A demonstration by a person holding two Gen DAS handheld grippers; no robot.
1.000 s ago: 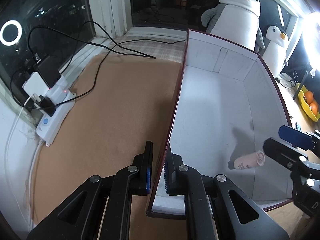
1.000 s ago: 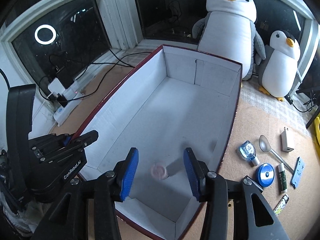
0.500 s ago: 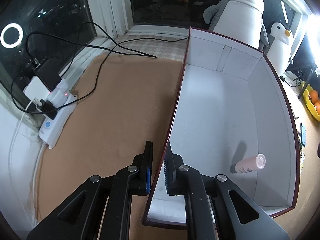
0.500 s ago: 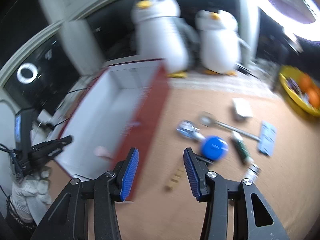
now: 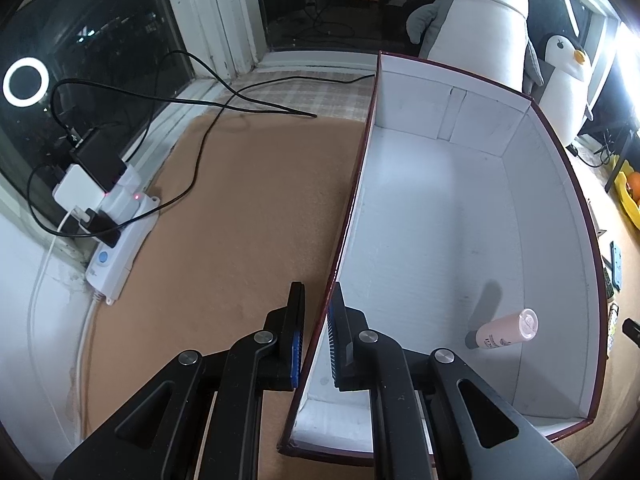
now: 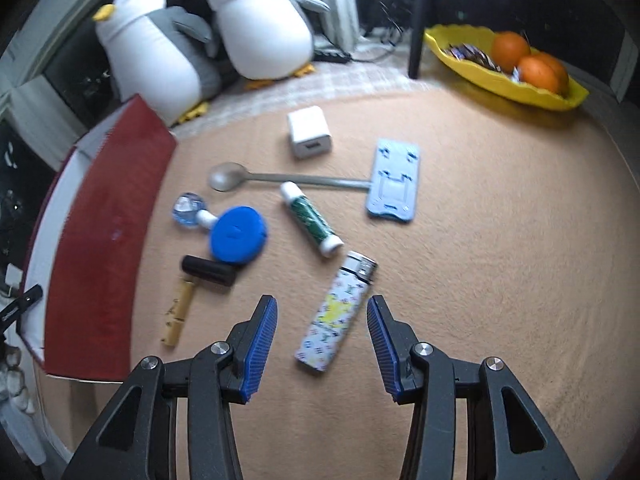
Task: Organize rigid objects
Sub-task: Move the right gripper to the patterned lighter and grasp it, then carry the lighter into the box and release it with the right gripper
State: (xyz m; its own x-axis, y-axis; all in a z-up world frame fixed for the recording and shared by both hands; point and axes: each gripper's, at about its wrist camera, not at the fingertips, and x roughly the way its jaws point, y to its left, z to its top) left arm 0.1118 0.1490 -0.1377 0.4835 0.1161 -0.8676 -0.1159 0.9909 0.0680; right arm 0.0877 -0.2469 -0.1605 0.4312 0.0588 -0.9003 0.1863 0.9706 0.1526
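My left claw (image 5: 316, 332) pinches the box (image 5: 460, 216) wall; a pink bottle (image 5: 502, 330) lies inside. My right claw (image 6: 322, 340) hangs wide open, empty, over the lighter (image 6: 338, 312) on the worktop (image 6: 500, 240).

White inside and dark red outside, the box (image 5: 460, 216) holds a pale pink bottle (image 5: 502, 330). On the tan bench (image 6: 480, 240): a lighter (image 6: 338, 312) patterned yellow and blue on white, a blue round tin (image 6: 238, 234), a green tube (image 6: 312, 219) capped white, a light blue plate (image 6: 394, 180). The right claw (image 6: 322, 346) has blue pads (image 6: 260, 344).
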